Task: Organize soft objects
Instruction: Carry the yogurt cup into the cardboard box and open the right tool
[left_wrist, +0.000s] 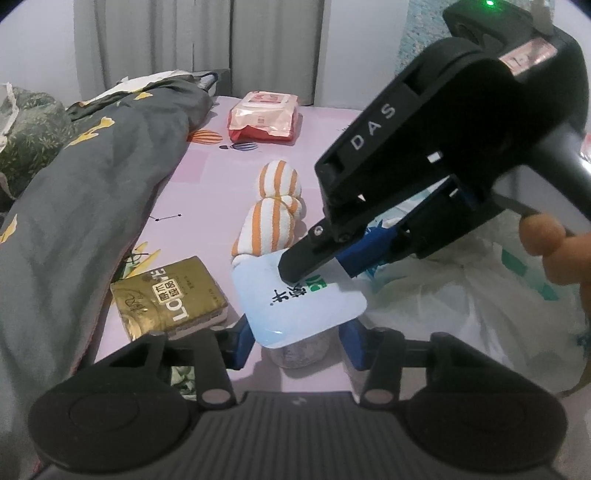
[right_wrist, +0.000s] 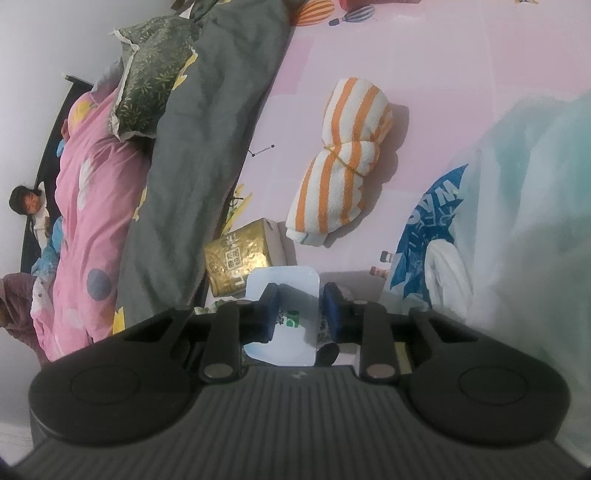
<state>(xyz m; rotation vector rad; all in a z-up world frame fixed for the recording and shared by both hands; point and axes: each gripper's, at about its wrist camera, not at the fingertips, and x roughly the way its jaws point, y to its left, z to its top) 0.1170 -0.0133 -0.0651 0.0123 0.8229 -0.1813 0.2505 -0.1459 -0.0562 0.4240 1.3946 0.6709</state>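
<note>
Right gripper comes in from the upper right in the left wrist view, black jaws with blue pads narrowed on the far edge of a light blue flat pack with dark printed characters and a green mark. From the right wrist view the pack sits between the two blue pads of the right gripper; pads look close against it, so it reads as held. A thumb shows at the right edge on the gripper's handle.

Left gripper is low in its own view, jaws narrow-to-medium, blue pads on either side of the pack's near end and of something greyish under it, too blurred to name. Contact of the left pads with the pack: cannot tell.

The pack is raised at a tilt over the pink bed sheet. Near it on the sheet: gold tissue pack just to the left, orange-and-white striped rolled towel behind, pink-red wipes pack further back. White plastic bag lies to the right. Grey duvet bunched along the left.
</note>
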